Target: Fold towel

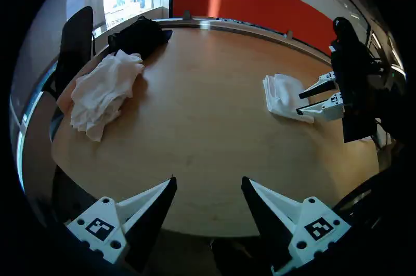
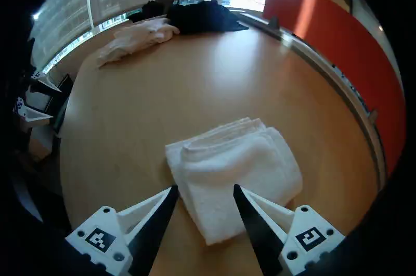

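Hovering the right gripper (image 2: 205, 187), spread apart and empty, just short of the folded towel (image 2: 239, 167) lying on the table (image 2: 182, 94), and the left gripper (image 1: 208, 178), likewise apart and empty, over bare wood; probably needing a low, level approach, pinching all layers evenly to keep the fold square.

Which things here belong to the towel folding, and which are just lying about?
In the job: folded white towel; right tool, open at its near edge; left tool, open above the table.
Lying about: crumpled white cloths; black bundle; dark chair.
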A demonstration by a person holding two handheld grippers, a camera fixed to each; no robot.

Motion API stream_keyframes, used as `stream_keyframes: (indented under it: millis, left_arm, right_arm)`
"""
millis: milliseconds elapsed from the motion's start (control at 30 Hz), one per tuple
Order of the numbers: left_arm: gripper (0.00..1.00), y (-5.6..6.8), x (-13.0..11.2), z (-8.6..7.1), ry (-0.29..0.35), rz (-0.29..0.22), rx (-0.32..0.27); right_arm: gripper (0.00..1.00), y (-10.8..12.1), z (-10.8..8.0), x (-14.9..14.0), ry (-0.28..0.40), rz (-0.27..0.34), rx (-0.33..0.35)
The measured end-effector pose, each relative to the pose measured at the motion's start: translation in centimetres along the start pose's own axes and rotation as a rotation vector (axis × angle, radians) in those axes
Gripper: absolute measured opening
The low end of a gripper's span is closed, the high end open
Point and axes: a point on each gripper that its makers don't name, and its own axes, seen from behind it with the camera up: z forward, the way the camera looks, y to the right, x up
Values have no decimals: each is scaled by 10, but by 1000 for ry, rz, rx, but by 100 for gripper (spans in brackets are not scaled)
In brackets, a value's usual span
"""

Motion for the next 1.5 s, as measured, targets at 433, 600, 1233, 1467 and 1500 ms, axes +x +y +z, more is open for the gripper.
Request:
stream_keyframes:
  millis: [433,600,1233,1467,1500]
  left_arm:
    - [93,1,1,0,0,11,-7]
    - [93,1,0,0,-2,19,-7]
    - [92,1,-5,-2,-6,16,-7]
    - [93,1,-6,-2,-8,19,-9]
    - [92,2,-6,-2,-7,20,-9]
  right_arm:
    - [82,8,-18,-44,-32,80,-55]
    - [81,9,-19,-55,-38,114,-67]
    - [31,4,-14,-76,-66,171,-68]
    - [7,3,-14,-78,-60,184,-71]
    - [6,3,-14,-77,-59,185,-73]
